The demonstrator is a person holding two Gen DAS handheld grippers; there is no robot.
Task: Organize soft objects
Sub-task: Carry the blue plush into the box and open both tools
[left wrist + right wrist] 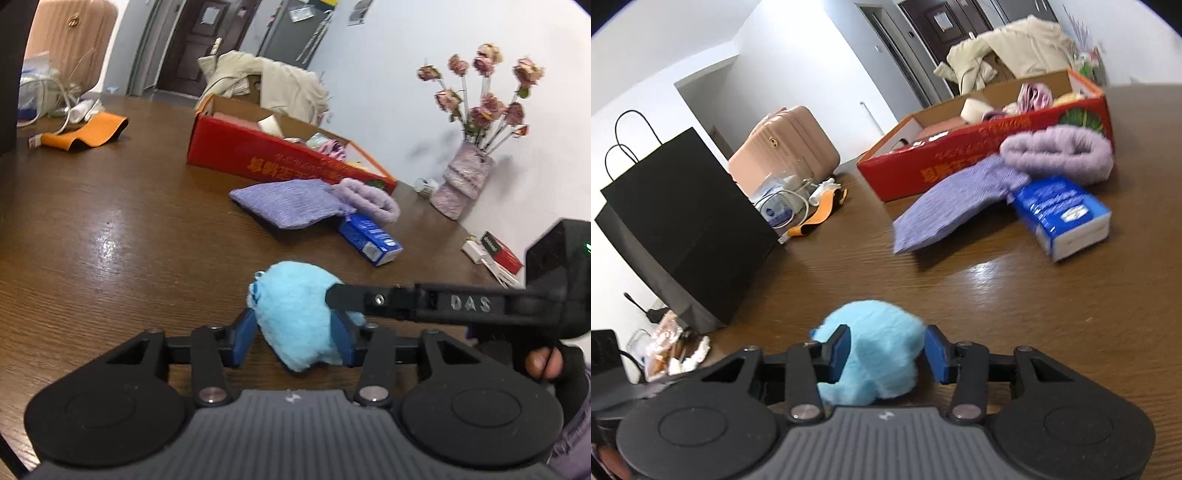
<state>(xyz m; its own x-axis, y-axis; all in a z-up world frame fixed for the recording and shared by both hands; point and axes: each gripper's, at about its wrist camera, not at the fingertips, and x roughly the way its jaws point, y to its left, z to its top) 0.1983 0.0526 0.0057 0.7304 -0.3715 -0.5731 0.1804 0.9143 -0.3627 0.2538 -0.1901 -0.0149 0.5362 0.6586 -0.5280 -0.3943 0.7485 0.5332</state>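
Note:
A fluffy light-blue plush toy [295, 314] lies on the brown wooden table [110, 229]. My left gripper [293, 338] has its blue pads on both sides of the toy and looks shut on it. My right gripper [886, 352] also has its pads against the toy [875, 362], and its black finger [369, 301] crosses the toy in the left wrist view. A lilac cloth pouch [288, 203] and a purple fuzzy headband [369, 199] lie in front of the open red cardboard box [266, 155], which holds several soft items.
A blue tissue pack [369, 240] lies by the pouch. A vase of dried roses [465, 181] stands at the wall. An orange strap [88, 133] and cables lie far left. A black paper bag [687, 229] and pink case [790, 147] stand at the table's left.

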